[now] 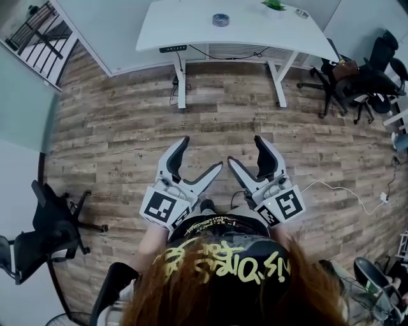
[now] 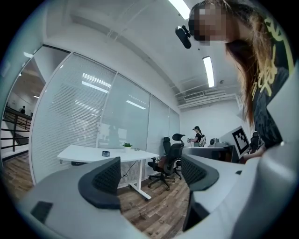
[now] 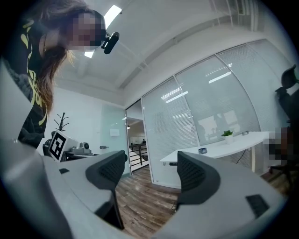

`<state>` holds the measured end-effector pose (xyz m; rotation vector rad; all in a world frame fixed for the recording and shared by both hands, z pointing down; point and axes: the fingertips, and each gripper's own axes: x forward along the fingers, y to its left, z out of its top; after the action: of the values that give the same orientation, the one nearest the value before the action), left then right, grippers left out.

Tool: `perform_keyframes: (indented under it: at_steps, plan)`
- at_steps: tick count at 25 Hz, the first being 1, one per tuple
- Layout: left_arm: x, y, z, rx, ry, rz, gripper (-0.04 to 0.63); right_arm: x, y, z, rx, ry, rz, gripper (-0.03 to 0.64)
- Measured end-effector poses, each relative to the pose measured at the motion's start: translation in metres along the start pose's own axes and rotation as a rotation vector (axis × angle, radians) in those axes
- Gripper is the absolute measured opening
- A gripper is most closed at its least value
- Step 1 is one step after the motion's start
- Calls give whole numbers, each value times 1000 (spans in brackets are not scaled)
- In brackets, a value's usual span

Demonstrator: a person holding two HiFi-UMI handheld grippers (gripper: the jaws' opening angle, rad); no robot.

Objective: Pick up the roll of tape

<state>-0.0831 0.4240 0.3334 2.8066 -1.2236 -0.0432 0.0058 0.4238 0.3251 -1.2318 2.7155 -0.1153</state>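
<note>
A grey roll of tape (image 1: 220,20) lies on the white desk (image 1: 191,28) at the far side of the room. The same tape (image 2: 106,153) shows small on the desk in the left gripper view, and the tape (image 3: 202,151) also sits far off in the right gripper view. My left gripper (image 1: 199,157) and right gripper (image 1: 245,152) are held side by side close to my body, over the wooden floor, well short of the desk. Both stand open with nothing between their jaws.
A small potted plant (image 1: 274,4) and a little dish (image 1: 302,13) stand on the desk's right part. Black office chairs (image 1: 357,79) crowd the right side, another chair (image 1: 44,232) is at the lower left. A white cable (image 1: 344,194) trails on the floor. A person (image 2: 198,135) stands far back.
</note>
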Motion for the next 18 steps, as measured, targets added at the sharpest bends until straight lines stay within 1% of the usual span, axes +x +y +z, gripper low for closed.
perform_keyframes:
  at_steps: [5, 8, 10, 12, 15, 18]
  plan:
    - [3, 15, -15, -22, 24, -41, 396, 1, 2, -17, 10, 28, -52, 333]
    - [10, 14, -14, -37, 16, -63, 394, -1, -7, -19, 15, 42, -73, 333]
    - [18, 13, -13, -33, 12, -76, 396, 1, -16, -19, 24, 34, -85, 333]
    - [29, 17, -14, -26, 19, -77, 396, 9, -24, -20, 37, 31, -81, 333]
    - [46, 27, -15, -21, 33, -70, 394, 27, -35, -23, 36, 39, -48, 333]
    - [70, 41, -14, -14, 36, -50, 394, 46, -59, -21, 42, 29, -28, 333]
